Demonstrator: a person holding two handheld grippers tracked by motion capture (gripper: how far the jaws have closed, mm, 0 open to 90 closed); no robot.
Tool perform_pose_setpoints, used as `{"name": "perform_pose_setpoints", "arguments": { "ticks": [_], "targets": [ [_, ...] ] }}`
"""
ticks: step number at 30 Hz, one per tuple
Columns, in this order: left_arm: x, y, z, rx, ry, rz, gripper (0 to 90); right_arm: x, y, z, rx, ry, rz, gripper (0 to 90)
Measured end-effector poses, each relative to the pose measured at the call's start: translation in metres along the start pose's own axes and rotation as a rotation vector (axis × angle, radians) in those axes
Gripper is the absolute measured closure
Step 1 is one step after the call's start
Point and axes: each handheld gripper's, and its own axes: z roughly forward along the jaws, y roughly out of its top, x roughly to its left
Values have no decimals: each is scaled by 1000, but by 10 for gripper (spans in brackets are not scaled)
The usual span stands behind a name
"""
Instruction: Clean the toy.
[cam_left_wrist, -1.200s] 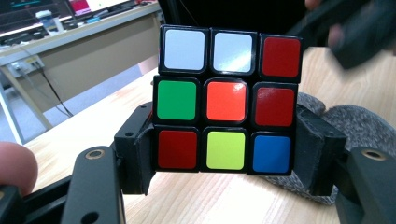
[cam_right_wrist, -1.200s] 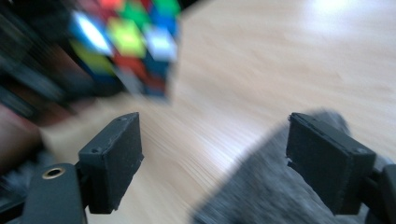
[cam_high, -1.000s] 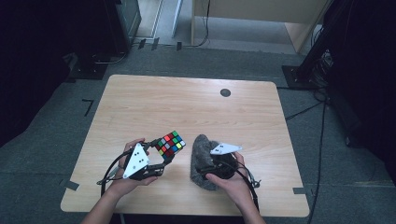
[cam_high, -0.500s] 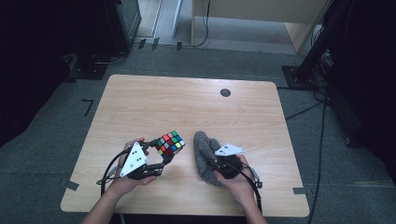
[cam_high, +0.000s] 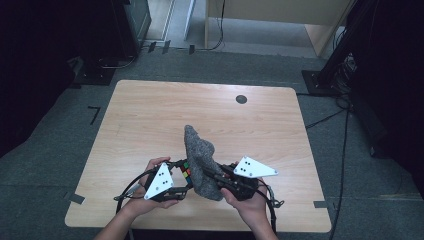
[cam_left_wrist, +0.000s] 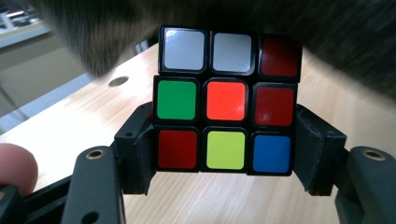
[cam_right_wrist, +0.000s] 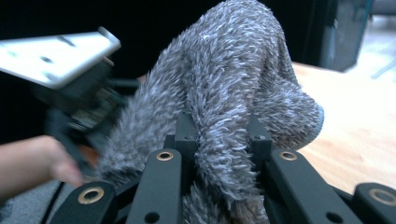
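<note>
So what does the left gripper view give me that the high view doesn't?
Left gripper view alone: a full face of the puzzle cube, two white and one dark red square on top, green, orange, dark red in the middle, red, yellow, blue below, pinched between the left claw jaws. High view alone: the right claw shut on the grey fuzzy cloth, and the whole table. Both: cube, cloth, and the table's dark round hole.

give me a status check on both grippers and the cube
Left gripper shut on the puzzle cube. Right gripper shut on the grey fuzzy cloth, lifted beside the cube. Cloth overhangs the cube; table otherwise unobstructed.
</note>
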Motion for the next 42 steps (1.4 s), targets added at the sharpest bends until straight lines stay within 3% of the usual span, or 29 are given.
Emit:
{"name": "perform_pose_setpoints", "arguments": {
  "ticks": [2,6,7,10,13,14,16,18,19,20,22,24,27,29,31,34,36,38,42],
  "targets": [
    [0,2,-2,-5,-4,9,345,-9,-5,0,-3,-6,57,743],
    [5,3,-7,-36,-9,-21,345,-25,-9,-5,45,-133,89,744],
    [6,3,-7,-38,-4,-21,345,-26,-9,-7,43,-146,97,743],
    [6,2,-6,-20,9,-4,345,-21,-3,-11,-10,-106,104,739],
    [3,2,-4,-13,4,8,345,-1,7,-10,-56,-9,43,735],
    [2,3,-5,-20,-4,7,345,4,9,-9,-48,-4,28,734],
    [1,7,-7,-31,-14,1,345,7,8,-5,-22,-19,7,732],
    [2,8,-8,-31,-9,2,345,-1,2,-4,-26,-34,56,734],
    [4,8,-9,-31,-11,-6,345,-6,0,-4,-17,-59,64,734],
    [5,7,-10,-34,-10,-10,345,-12,-3,-5,14,-124,56,735],
    [7,7,-10,-34,0,-18,345,-19,-6,-7,42,-182,71,735],
    [7,7,-7,3,34,3,345,-19,-5,-10,9,-172,91,733],
    [4,9,2,111,106,25,345,0,7,-10,-26,-118,14,727],
    [0,14,9,208,154,31,345,18,12,-4,-7,-94,-61,722],
    [-6,20,14,262,177,40,345,33,11,5,34,-89,-130,720],
    [-18,29,15,281,186,71,345,45,0,22,125,-113,-202,717],
    [-20,30,16,291,193,93,346,43,-3,24,125,-109,-187,721],
    [-17,29,16,287,180,70,347,40,-1,21,119,-110,-176,727],
    [-11,23,15,272,164,39,347,29,2,13,110,-249,-183,720]
  ]
}}
